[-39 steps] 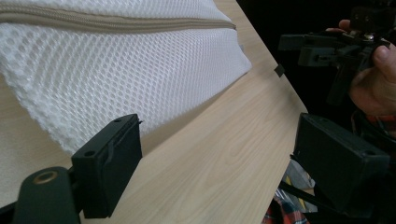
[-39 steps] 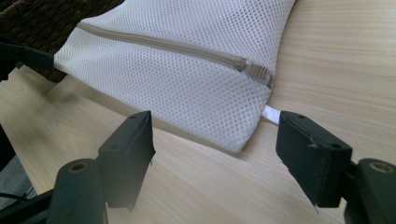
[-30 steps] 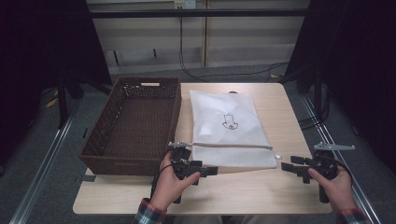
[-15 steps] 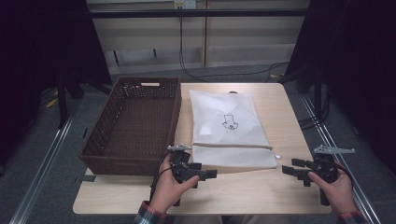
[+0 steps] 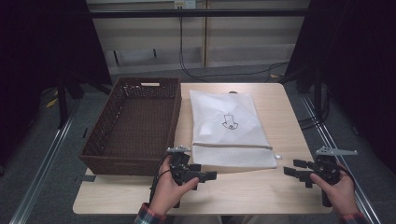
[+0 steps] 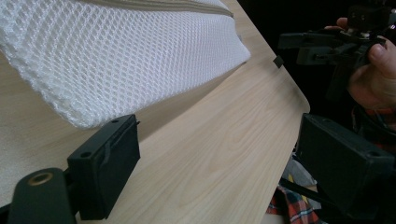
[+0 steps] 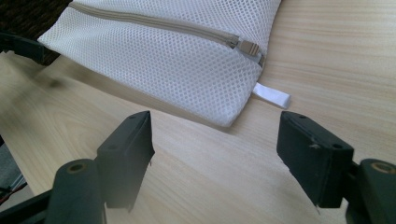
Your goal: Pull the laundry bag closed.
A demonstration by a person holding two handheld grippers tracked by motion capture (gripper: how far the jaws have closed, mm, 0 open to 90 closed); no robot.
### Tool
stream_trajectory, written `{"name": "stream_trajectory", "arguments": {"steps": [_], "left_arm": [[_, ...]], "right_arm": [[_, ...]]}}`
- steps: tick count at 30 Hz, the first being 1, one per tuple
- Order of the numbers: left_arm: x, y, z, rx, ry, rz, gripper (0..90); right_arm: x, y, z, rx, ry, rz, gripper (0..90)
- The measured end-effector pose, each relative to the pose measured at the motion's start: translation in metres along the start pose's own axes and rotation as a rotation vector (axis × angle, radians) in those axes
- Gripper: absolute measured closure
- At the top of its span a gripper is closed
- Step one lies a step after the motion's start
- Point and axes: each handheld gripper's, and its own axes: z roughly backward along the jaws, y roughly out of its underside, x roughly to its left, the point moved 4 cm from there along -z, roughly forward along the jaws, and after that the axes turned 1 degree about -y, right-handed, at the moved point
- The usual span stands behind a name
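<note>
A dark brown woven rectangular basket [image 5: 133,122] sits at the left of the pale wooden table [image 5: 243,186], empty and open-topped, likely waiting to receive something. Just beside its near right corner, the left tool [image 5: 205,176] hovers low over the table with its jaws spread wide and nothing between them, aimed across the near edge of the white mesh zip-up laundry bag [image 5: 229,128]. That bag lies flat in the middle of the table, touching the basket's right wall, its beige zipper [image 7: 154,24] running across near the front and closed, with the pull at the right end. At the right, the right tool [image 5: 290,171] also stands wide and empty, facing the bag's right corner. Both seem poised to take the two near corners together.
</note>
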Motion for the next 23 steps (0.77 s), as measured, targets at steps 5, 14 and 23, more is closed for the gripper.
{"name": "stream_trajectory", "arguments": {"steps": [5, 14, 23], "left_arm": [[0.0011, 0.0001, -0.001, -0.001, -0.007, -0.014, 13.2], [0.0008, 0.0011, -0.0002, -0.006, -0.013, -0.035, 12.7], [0.0004, 0.001, -0.0007, -0.011, -0.012, -0.045, 12.2]], "right_arm": [[0.0004, 0.0005, -0.0007, 0.001, 0.001, 0.005, 26.6], [0.0001, 0.0019, -0.0001, 0.006, 0.004, 0.008, 25.7], [-0.0016, 0.0014, 0.0004, 0.0, 0.008, 0.018, 24.8]]}}
